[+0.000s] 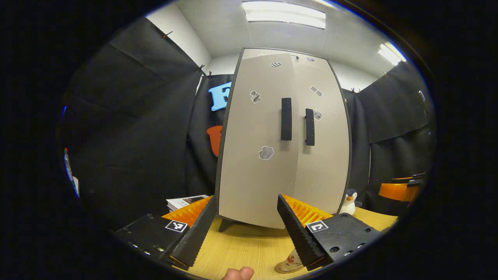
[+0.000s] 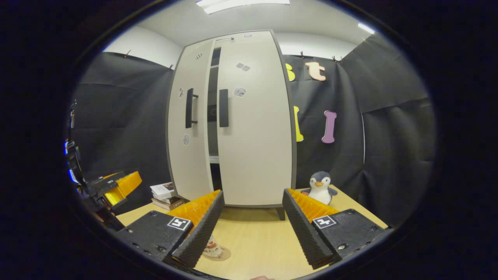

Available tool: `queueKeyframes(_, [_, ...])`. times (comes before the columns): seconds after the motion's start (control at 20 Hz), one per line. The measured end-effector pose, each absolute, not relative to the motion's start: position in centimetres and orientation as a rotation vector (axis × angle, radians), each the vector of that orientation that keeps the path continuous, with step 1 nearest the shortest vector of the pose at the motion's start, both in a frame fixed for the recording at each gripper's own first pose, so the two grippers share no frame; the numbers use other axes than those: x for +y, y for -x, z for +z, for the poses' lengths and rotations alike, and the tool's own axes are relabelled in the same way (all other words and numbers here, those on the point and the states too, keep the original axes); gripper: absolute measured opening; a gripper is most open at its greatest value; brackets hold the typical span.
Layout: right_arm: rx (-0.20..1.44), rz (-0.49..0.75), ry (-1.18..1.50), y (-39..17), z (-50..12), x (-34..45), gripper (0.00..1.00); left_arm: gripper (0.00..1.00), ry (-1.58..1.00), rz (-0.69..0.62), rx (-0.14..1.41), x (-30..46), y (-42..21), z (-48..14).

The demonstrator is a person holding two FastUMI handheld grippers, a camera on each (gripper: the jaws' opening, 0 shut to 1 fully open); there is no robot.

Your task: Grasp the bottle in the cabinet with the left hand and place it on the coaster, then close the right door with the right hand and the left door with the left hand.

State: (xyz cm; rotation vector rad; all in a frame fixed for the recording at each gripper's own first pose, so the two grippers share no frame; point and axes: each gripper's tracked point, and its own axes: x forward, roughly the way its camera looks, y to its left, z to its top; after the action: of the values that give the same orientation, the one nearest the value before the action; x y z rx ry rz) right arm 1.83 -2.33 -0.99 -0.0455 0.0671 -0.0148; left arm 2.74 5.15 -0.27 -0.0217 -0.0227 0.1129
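One bottle (image 2: 212,249), half hidden behind right tongs (image 2: 253,229), on coaster (image 2: 222,256).

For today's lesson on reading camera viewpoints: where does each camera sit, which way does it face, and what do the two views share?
Left gripper view: rides the left gripper, faces the cabinet doors close up; own open fingers and a fingertip show.
Right gripper view: rides the right gripper, faces the cabinet from farther right; own open fingers show, the left gripper at left.
Shared: cabinet, penguin toy, books, bottle, table.
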Motion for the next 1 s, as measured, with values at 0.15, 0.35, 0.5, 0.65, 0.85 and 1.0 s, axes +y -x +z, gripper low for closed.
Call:
queueKeyframes(0.15, [0.055,-0.008,0.047,-1.85,-0.61,-1.96,0.99,0.95,0.026,0.112,-0.029,5.06,-2.76,-0.04])
queueKeyframes(0.35, [0.060,-0.011,0.042,-1.82,-0.73,-2.05,0.99,0.95,0.030,0.107,-0.025,4.89,-2.36,-0.04])
queueKeyframes(0.5, [0.064,-0.014,0.036,-1.78,-0.86,-2.07,0.99,0.95,0.034,0.104,-0.020,4.89,-2.19,-0.12])
queueKeyframes(0.65, [0.060,-0.015,0.037,-1.72,-0.66,-2.03,0.99,0.95,0.040,0.106,-0.017,4.97,-2.19,-0.02])
queueKeyframes(0.85, [0.056,-0.016,0.040,-1.62,-0.52,-1.99,0.99,0.95,0.044,0.104,-0.007,4.98,-2.41,-0.09])
queueKeyframes(1.0, [0.052,-0.021,0.038,-1.61,-0.51,-2.03,0.99,0.99,0.044,0.102,-0.007,4.85,-2.26,0.07])
